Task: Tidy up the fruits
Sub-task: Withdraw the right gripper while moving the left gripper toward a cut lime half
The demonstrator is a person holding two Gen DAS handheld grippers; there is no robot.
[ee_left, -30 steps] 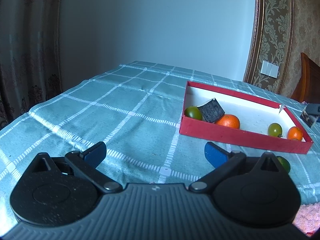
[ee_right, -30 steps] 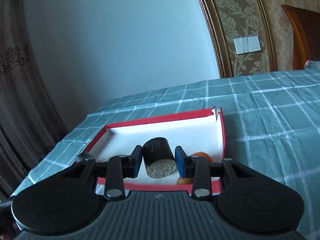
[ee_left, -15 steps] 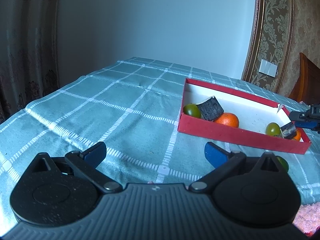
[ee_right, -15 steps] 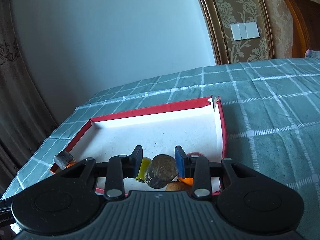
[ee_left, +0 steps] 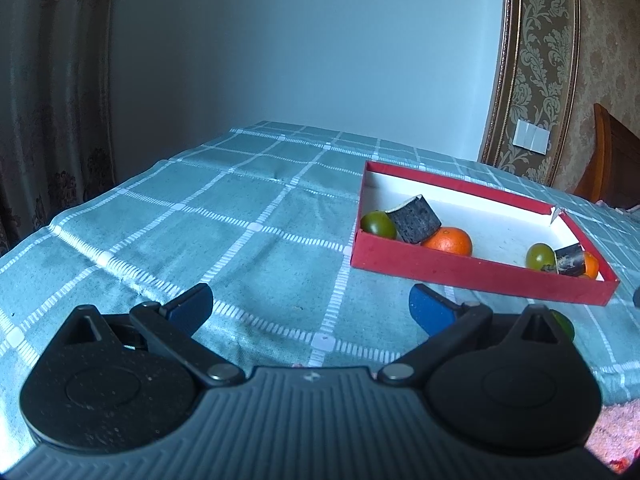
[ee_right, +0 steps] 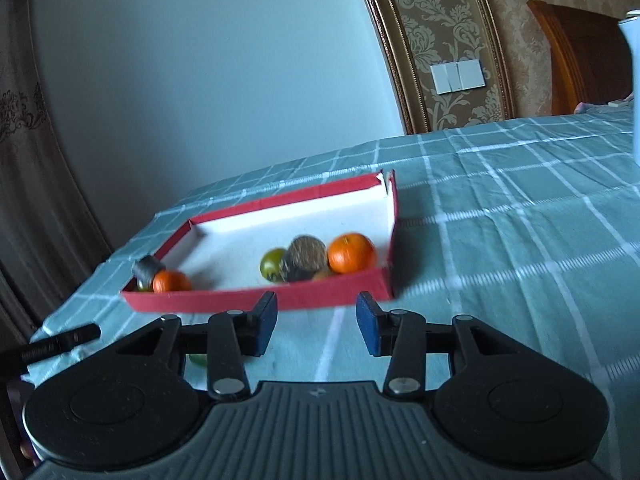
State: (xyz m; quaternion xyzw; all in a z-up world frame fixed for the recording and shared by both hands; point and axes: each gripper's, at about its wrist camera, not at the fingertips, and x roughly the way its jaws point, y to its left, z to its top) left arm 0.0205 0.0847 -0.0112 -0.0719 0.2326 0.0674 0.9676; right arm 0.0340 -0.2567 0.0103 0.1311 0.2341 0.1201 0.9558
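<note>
Resting in the red tray (ee_right: 332, 300): oranges (ee_right: 352, 253), green fruits (ee_right: 273, 263), dark-skinned cut chunks (ee_right: 304, 258). Right gripper (ee_right: 316, 322) fingers opening, empty, just short of tray; left gripper (ee_left: 310, 308) fingers wide, empty.

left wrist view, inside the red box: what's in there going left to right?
green fruit → dark cut chunk → orange → second green fruit → smaller dark chunk → small orange, partly hidden.
</note>
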